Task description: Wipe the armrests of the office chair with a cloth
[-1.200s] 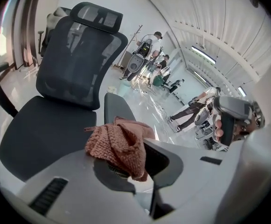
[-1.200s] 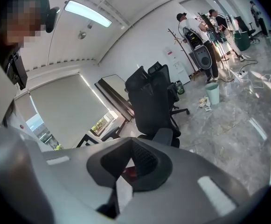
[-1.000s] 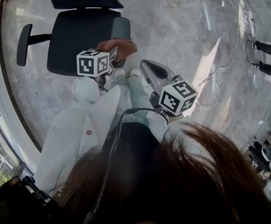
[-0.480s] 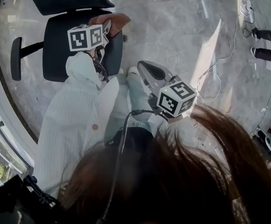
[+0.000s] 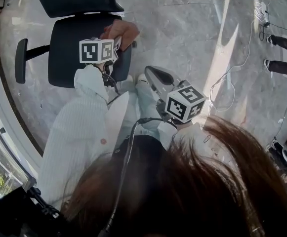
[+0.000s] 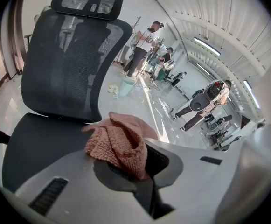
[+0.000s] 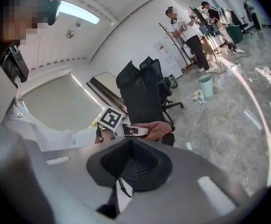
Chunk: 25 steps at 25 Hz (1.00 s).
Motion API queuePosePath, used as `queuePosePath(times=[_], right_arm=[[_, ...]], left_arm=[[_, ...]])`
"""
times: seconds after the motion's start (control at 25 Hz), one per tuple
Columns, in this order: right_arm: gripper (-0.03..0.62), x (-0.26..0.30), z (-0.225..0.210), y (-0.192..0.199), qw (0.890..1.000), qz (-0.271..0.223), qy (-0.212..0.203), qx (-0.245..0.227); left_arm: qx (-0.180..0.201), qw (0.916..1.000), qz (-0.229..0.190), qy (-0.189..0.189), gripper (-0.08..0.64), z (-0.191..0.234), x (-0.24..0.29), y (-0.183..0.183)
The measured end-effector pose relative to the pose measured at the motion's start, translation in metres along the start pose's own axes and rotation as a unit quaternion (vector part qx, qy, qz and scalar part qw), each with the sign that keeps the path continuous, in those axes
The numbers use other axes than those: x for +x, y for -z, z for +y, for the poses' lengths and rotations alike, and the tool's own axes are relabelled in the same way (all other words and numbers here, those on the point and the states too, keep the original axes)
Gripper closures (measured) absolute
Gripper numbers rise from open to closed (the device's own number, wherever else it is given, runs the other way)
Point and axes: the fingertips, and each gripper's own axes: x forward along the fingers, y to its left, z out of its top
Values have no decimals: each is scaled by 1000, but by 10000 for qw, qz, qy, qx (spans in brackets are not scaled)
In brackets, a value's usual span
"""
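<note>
The left gripper (image 6: 142, 164) pinches a crumpled, nubby pink cloth (image 6: 119, 143) at centre frame, before the black mesh chair (image 6: 65, 69). The right gripper (image 7: 126, 167) has its grey jaws together, empty.

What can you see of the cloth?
The cloth is salmon pink with a knitted, nubbly look, bunched into soft folds. The left gripper is shut on its near end, and the rest bulges out ahead of the jaws. In the head view it sits over the side edge of the chair seat, by the armrest; whether it touches anything there can't be told.
</note>
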Motion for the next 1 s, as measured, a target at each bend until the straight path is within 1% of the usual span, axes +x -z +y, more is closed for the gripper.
queuePosePath(times=[0.16, 0.4, 0.64, 0.88, 1.0], right_arm=[[591, 5, 10, 0, 9999, 58, -76, -53], [591, 1, 33, 7, 9995, 34, -230, -202], [591, 0, 51, 10, 9990, -27, -347, -284], [591, -5, 59, 7, 9988, -127, -364, -296], [591, -6, 56, 6, 9989, -165, -358, -257]], left_arm=[[-102, 9999, 51, 24, 526, -9, -14, 25], [-218, 9997, 86, 46, 526, -32, -43, 74], [-495, 9987, 34, 115, 526, -44, -75, 120], [-377, 9991, 194, 98, 526, -52, -99, 148], [-343, 9985, 379, 173, 526, -53, -107, 160]])
